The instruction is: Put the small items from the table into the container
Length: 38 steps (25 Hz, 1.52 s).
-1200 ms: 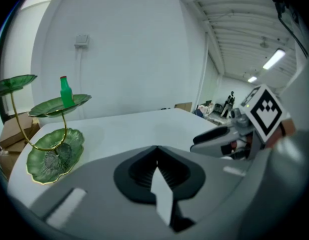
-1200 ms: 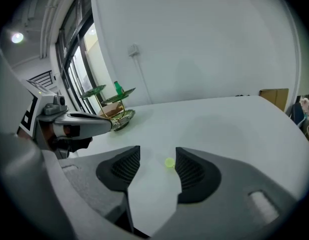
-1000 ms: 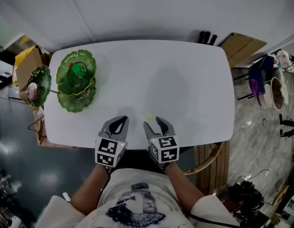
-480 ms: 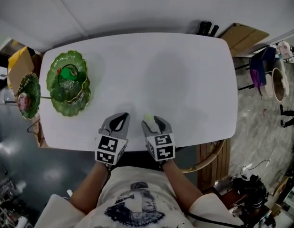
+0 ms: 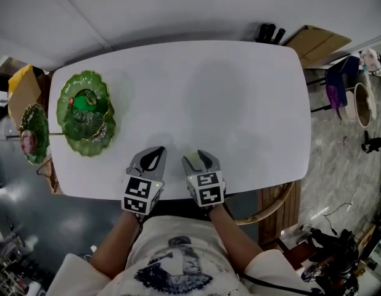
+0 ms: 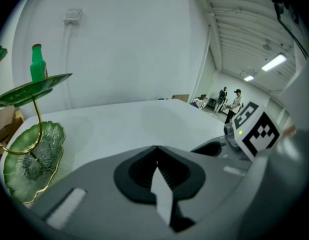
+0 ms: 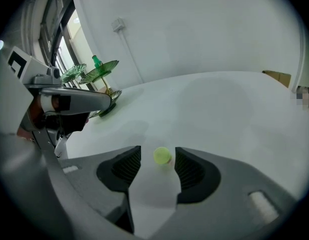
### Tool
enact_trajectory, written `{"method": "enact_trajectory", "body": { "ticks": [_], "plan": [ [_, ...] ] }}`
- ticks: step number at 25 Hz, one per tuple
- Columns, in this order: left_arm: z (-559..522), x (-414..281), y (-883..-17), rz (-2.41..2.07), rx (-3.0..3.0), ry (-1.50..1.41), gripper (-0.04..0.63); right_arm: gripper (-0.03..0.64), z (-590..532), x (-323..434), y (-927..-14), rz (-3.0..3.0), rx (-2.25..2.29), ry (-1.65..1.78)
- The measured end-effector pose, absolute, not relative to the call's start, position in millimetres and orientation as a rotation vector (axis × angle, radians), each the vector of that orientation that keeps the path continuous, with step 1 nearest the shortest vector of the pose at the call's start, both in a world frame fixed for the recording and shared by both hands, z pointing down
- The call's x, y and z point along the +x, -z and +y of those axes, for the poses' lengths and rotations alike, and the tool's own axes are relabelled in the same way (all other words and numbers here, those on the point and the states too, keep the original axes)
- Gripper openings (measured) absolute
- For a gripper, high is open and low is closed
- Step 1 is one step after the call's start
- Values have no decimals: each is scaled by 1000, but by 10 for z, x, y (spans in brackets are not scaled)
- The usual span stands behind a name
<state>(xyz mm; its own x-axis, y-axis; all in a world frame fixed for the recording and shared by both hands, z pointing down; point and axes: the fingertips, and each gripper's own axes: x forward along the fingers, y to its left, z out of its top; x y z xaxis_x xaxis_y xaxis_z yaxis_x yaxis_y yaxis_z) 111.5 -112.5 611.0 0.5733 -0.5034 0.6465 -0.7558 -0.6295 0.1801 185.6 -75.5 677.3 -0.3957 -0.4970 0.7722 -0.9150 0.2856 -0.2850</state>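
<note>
A small yellow-green ball (image 7: 162,155) lies on the white table (image 5: 227,103) near its front edge. My right gripper (image 7: 158,152) is open, and the ball sits between its jaws without either pad touching it. In the head view the right gripper (image 5: 197,158) is low over the front edge. Just to its left, my left gripper (image 5: 155,153) is shut with nothing in it; its jaws meet in the left gripper view (image 6: 156,150). The green tiered leaf dish stand (image 5: 86,113) is at the table's left end, with a green bottle (image 6: 37,64) on its upper tier.
The left gripper's body (image 7: 69,101) is close on the right gripper's left. A wooden chair (image 5: 270,205) is tucked at the table's front right. Cardboard boxes (image 5: 317,42) and a stool (image 5: 338,85) stand beyond the right end.
Both grippers have sunk toward the table. The right gripper's open jaws have come around the ball, which lay just ahead of them before. The left gripper has stayed shut.
</note>
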Motion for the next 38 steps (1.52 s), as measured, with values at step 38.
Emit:
{"method": "enact_trajectory", "body": {
  "ticks": [38],
  "plan": [
    [-717, 998, -5700, -1130, 2403, -697, -11, 110, -469, 1904, -6305, -2092, 1293, -790]
  ]
}}
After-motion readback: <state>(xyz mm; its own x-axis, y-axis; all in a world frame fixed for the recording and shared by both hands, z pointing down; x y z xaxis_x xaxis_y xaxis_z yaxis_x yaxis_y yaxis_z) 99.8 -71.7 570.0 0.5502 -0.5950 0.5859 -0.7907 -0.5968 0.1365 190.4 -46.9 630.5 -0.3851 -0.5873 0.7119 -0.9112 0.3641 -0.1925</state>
